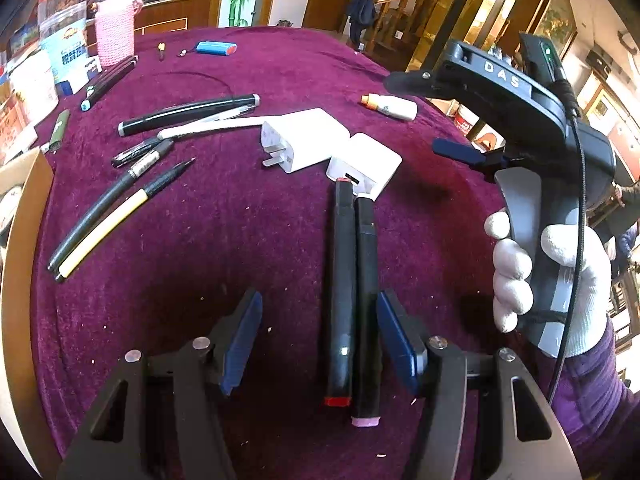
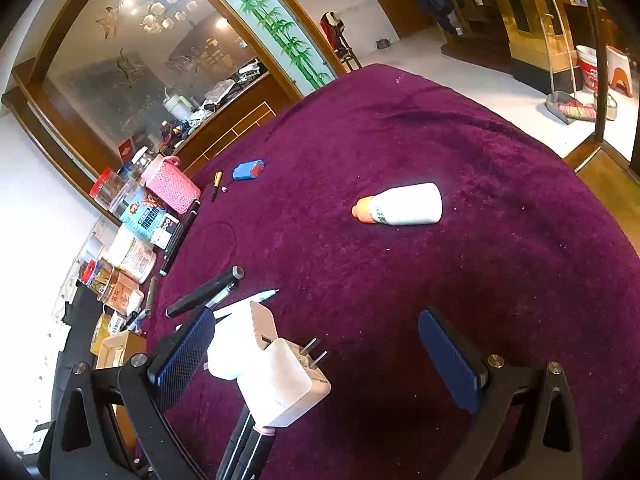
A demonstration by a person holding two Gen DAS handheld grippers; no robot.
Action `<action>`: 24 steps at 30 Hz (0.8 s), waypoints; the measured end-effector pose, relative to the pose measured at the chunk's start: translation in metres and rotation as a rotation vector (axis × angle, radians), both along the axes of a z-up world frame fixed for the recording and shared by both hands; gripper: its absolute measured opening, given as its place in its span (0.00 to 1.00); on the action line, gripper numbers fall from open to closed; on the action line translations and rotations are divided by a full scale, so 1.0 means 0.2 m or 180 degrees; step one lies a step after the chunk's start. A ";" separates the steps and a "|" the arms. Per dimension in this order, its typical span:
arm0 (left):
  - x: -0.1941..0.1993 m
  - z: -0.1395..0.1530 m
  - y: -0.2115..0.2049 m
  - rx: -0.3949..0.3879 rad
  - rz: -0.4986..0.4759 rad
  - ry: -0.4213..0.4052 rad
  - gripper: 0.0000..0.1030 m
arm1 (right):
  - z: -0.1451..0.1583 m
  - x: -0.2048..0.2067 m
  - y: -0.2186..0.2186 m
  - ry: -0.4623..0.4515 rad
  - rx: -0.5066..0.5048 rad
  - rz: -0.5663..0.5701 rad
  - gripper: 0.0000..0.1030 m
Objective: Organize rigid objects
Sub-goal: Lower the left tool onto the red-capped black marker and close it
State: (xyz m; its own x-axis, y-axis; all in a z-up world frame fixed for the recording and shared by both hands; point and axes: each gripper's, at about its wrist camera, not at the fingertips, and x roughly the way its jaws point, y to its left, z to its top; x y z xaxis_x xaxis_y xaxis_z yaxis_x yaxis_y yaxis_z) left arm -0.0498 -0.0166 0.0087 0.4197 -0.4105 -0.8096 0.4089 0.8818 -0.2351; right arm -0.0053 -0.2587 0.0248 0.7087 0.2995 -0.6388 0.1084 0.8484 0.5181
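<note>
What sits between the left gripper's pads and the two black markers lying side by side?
Nothing visible. The two black markers lie on the purple cloth between the pads of the left gripper, nearer one pad. That pad looks close or touching; bare cloth fills the other gap.

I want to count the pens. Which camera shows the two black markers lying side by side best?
The left wrist view. The two black markers lie there full length on the purple cloth, red and pink ends showing, between the left gripper's open fingers. The right wrist view shows only their tips under a white charger.
</note>
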 end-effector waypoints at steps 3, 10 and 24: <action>0.01 0.00 0.02 -0.0073 0.0006 0.0009 0.57 | 0.00 0.00 0.00 0.0008 0.0014 0.0011 0.99; 0.00 0.02 -0.05 0.0575 0.0067 -0.0294 0.59 | 0.00 0.00 0.00 0.0009 0.0014 0.0015 0.99; 0.11 -0.02 -0.18 0.0675 0.0122 -0.0310 0.60 | -0.02 0.02 0.00 0.0053 -0.0015 -0.0003 0.99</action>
State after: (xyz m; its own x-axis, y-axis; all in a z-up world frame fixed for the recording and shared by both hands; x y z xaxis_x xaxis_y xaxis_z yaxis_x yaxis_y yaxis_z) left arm -0.0284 -0.0519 0.0041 0.5120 -0.2177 -0.8310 0.3857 0.9226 -0.0040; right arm -0.0019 -0.2582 0.0206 0.6982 0.2959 -0.6519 0.1177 0.8507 0.5123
